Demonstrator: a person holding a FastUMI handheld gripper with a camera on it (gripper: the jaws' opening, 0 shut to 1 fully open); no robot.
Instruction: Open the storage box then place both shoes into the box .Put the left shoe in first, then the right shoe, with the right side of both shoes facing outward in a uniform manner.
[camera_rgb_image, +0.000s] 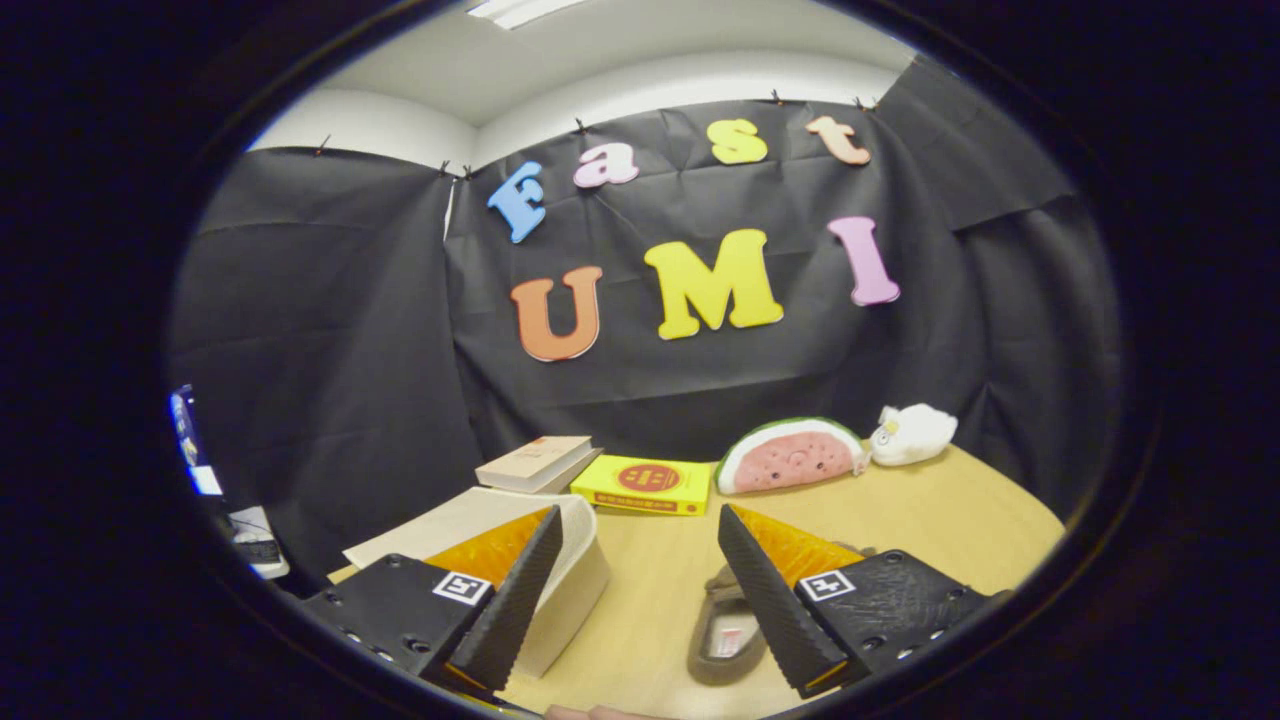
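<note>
My gripper (640, 530) is open above the wooden table (950, 520), nothing between its fingers. A cream-white storage box (570, 590) with its lid down lies behind and beside the left finger (520, 590), partly hidden by it. A brown shoe (725, 640) rests on the table by the inner edge of the right finger (770, 600), which covers much of it; its insole faces up. A second shoe cannot be made out.
At the back of the table lie a tan book (535, 462), a yellow box (645, 484), a watermelon-slice plush (790, 456) and a white plush (912, 434). Black cloth walls close off the back. Bare table stretches ahead between the fingers and to the right.
</note>
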